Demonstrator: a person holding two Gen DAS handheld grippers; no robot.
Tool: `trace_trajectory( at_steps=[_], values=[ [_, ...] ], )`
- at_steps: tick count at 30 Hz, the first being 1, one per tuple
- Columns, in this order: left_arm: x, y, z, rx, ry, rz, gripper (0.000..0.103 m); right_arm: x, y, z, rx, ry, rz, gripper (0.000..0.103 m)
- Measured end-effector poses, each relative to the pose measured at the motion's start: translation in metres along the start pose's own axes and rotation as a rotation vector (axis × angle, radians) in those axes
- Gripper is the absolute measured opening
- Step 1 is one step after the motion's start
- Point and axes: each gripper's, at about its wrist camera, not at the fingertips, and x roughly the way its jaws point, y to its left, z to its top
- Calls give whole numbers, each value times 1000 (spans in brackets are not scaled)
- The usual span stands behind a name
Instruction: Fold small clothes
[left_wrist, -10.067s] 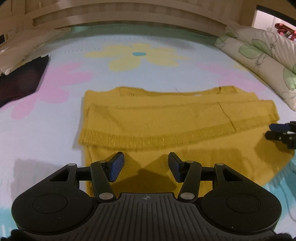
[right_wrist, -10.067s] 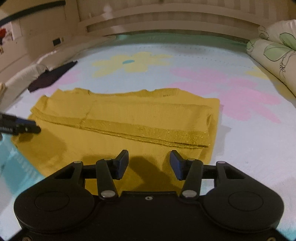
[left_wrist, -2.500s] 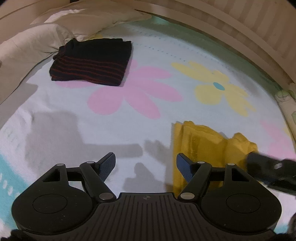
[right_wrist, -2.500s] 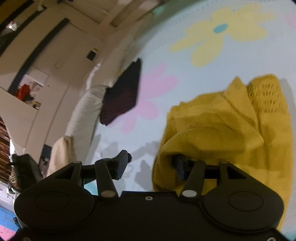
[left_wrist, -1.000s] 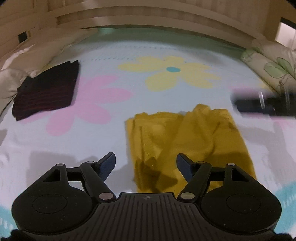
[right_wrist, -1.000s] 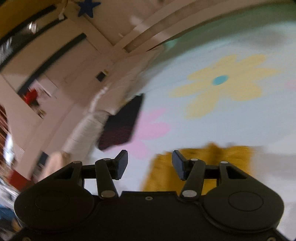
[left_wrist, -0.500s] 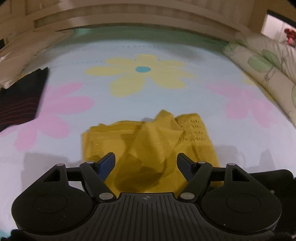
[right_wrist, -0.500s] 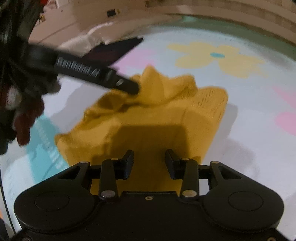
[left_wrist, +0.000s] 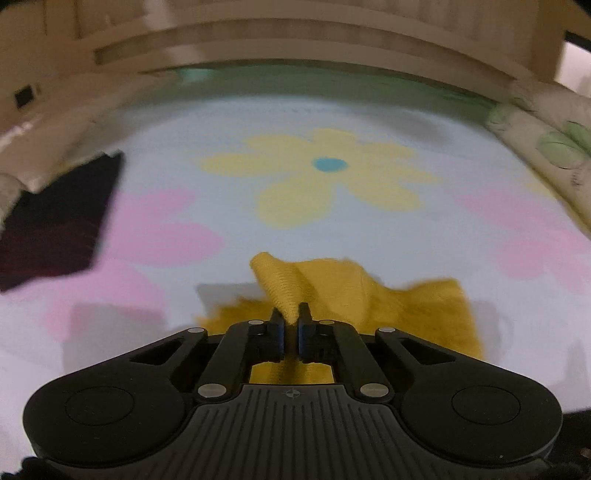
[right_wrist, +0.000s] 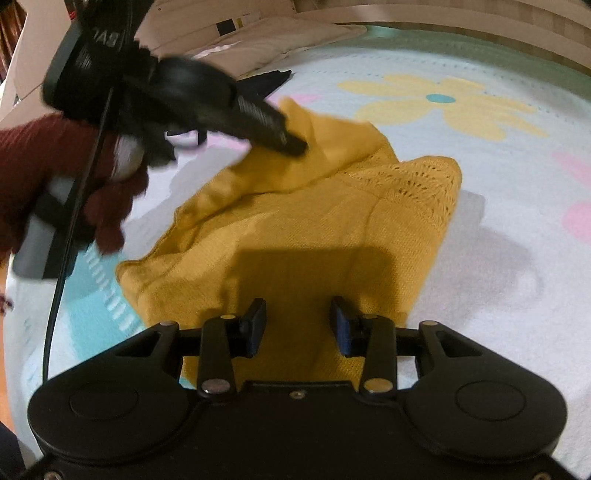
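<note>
Both wrist views angled down, close over shared yellow sweater (left_wrist: 406, 306)

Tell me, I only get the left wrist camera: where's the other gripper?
Observer: The right gripper hangs over the near edge of the yellow sweater. Its fingers have just been closing but are apart, pinching nothing.
Operator: Who's holding my gripper?
Observer: A hand in dark red knit grips the handle of the left gripper.
Operator: Does the sweater have holes?
Observer: Yes, there's a lacy openwork band near its far right corner.
</note>
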Motion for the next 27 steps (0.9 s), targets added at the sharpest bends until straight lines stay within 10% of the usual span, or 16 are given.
trace_trajectory(
  at_steps=[15,23,27],
  values=[
    [33,46,-11,88,117,221,9,6,1,8,-4,18,-2,53],
    [-37,32,-26,69,-29,18,52,-17,-4,24,16,-118,-2,57],
    [-36,11,-51,140,38,-72,62,-16,-24,38,91,-194,-19,80]
  ],
)
